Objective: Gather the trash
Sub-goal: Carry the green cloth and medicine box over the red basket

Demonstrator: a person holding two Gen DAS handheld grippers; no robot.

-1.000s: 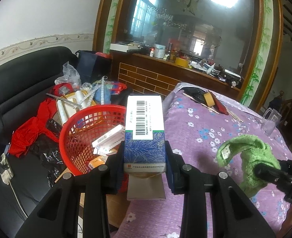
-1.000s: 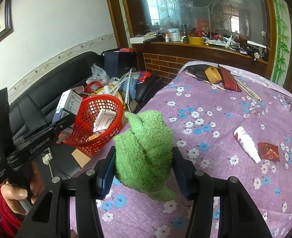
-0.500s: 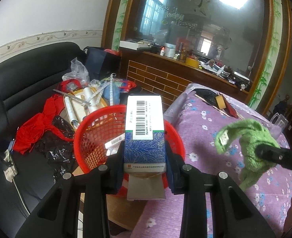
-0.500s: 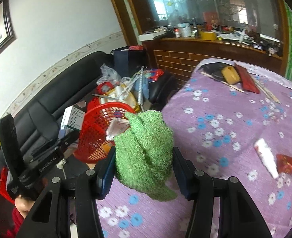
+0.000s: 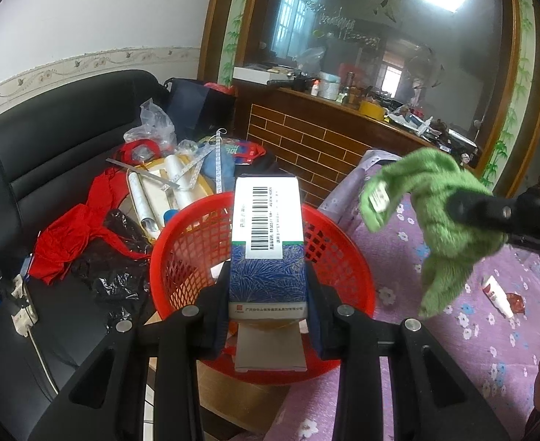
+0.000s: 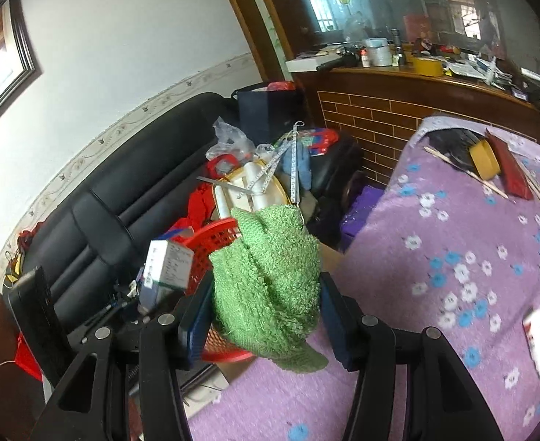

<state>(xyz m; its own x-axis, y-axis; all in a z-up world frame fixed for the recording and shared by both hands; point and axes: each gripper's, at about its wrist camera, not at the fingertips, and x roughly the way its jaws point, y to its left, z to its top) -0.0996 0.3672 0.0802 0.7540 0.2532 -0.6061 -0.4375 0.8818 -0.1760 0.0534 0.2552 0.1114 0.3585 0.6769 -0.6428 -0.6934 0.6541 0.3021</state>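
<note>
My left gripper (image 5: 269,286) is shut on a blue and white carton with a barcode (image 5: 266,235) and holds it over the red mesh basket (image 5: 182,242). The carton also shows in the right wrist view (image 6: 167,268). My right gripper (image 6: 266,301) is shut on a green towel (image 6: 270,279), which hangs just right of the basket (image 6: 218,235). The towel also shows in the left wrist view (image 5: 439,213).
The basket stands beside a black sofa (image 5: 42,139) heaped with red cloth (image 5: 71,235), bags and rolls. A purple floral tablecloth (image 6: 453,242) carries a white tube (image 5: 496,296), a red wrapper (image 5: 516,301), a yellow tape roll (image 6: 485,160) and sticks.
Both grippers have moved left toward the basket. The carton is now over the basket and the green towel has come up beside its right rim.
</note>
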